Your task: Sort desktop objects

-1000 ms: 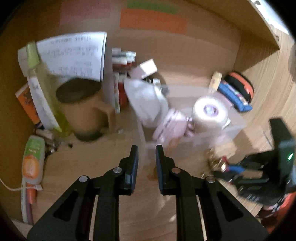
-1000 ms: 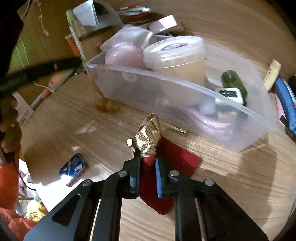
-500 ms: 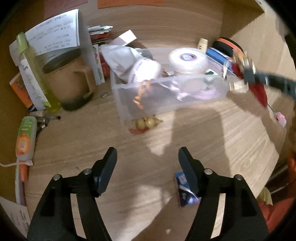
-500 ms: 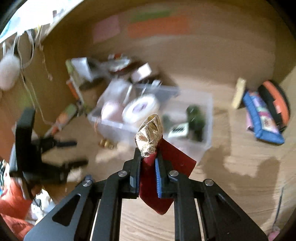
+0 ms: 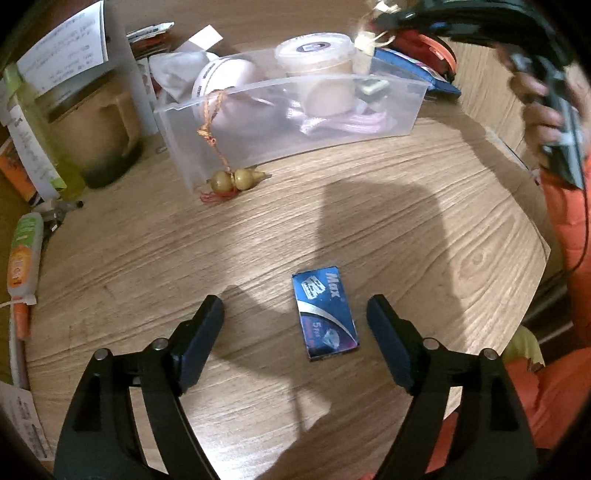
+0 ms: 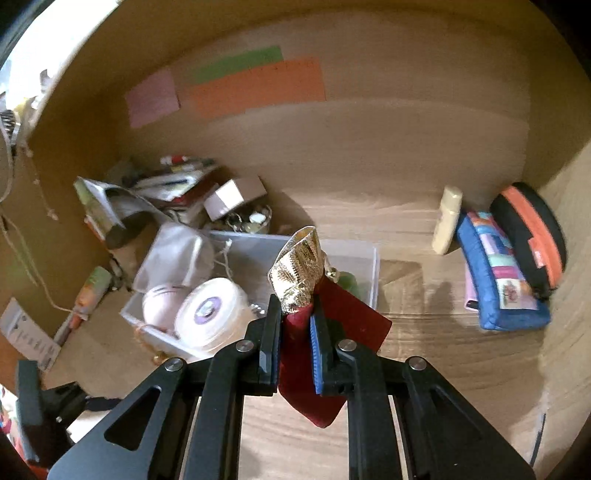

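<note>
My left gripper (image 5: 295, 314) is open, low over the wooden desk, with a small blue "Max" box (image 5: 325, 312) lying between its fingers. A clear plastic bin (image 5: 391, 122) beyond holds a white tub (image 5: 317, 70), a pink pouch and other items; a gourd charm (image 5: 232, 181) hangs outside its front wall. My right gripper (image 6: 295, 317) is shut on a red pouch with a gold top (image 6: 299, 266), held in the air above the bin's (image 6: 369, 254) right end. It also shows at the top right of the left wrist view (image 5: 373, 26).
A brown mug (image 5: 99, 136), bottles, papers and a tube (image 5: 24, 254) crowd the desk's left side. A blue pencil case (image 6: 498, 280), an orange-black case (image 6: 532, 236) and a cream bottle (image 6: 447, 218) lie right of the bin. The desk edge curves at right.
My left gripper opened wide, drew back and came down around the blue box. My right gripper lifted the red pouch off the desk and carried it over the bin.
</note>
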Motion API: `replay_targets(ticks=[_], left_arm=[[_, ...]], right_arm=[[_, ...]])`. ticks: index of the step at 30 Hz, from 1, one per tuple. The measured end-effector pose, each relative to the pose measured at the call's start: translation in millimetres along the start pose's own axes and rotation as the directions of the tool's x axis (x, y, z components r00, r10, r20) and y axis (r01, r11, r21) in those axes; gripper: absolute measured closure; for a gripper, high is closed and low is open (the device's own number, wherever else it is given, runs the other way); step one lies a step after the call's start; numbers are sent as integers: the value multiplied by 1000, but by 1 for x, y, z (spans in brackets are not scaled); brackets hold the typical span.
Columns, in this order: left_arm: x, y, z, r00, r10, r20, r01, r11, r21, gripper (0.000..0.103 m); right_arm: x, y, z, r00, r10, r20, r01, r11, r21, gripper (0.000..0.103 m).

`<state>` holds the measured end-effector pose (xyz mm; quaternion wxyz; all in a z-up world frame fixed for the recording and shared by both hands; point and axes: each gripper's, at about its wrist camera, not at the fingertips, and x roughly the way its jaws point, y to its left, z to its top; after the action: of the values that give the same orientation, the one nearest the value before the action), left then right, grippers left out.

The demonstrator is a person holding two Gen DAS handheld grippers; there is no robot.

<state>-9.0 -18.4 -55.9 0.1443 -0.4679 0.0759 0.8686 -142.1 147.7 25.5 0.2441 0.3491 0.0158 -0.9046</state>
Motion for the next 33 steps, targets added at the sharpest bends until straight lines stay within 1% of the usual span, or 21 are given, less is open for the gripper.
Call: replay_targets(ticks=[4,10,13,16,18,19,20,21,22,23,24,27,29,31,33], left_arm=[[-2,2,-2,1000,1,19,-1,1000,-6,23],[-6,3,-8,999,4,48,-3,1000,-18,23],[-8,1,-11,998,6,64,-5,1000,-19,26],[-12,-4,-13,996,1,84,0,1000,-6,35],[-13,-8,-13,996,-10,93,9,1000,11,51],[-14,-11,-14,995,-13,98,11,1000,23,56],[-14,-14,-13,995,-17,101,14,999,31,65],[-15,-15,-13,994,-20,104,16,999,40,73],[-14,-17,-12,994,-20,105,16,999,42,75],[-13,-17,-11,994,-23,106,18,999,41,76],[-11,-16,-10,994,-29,108,26,999,37,76],[-11,-12,-10,993,-30,114,27,999,26,76],[-9,-8,-10,993,-26,118,25,1000,13,76],[-10,-1,-11,992,-22,121,23,1000,-10,76],[-12,8,-12,992,-15,127,21,999,-40,76]], right_arm=[[25,-1,3,998,-13,-56,13,1000,6,91],[52,2,14,994,-45,-102,43,999,-24,91],[66,6,18,989,-72,-131,66,997,-44,91],[76,8,18,984,-80,-158,72,996,-56,88],[78,9,16,981,-97,-165,87,994,-66,87],[76,10,16,980,-111,-167,99,992,-74,86],[74,10,17,979,-113,-169,101,992,-79,84],[70,11,16,980,-112,-167,99,992,-82,79],[67,12,16,980,-113,-163,101,992,-81,75],[61,15,15,981,-122,-152,110,990,-87,70],[56,17,15,981,-132,-140,119,988,-96,68],[31,28,12,983,-161,-87,149,980,-131,68],[16,36,10,987,-147,-60,137,981,-140,63],[1,45,7,992,-121,-35,114,983,-145,51],[-10,56,3,996,-90,-14,87,985,-149,46]])
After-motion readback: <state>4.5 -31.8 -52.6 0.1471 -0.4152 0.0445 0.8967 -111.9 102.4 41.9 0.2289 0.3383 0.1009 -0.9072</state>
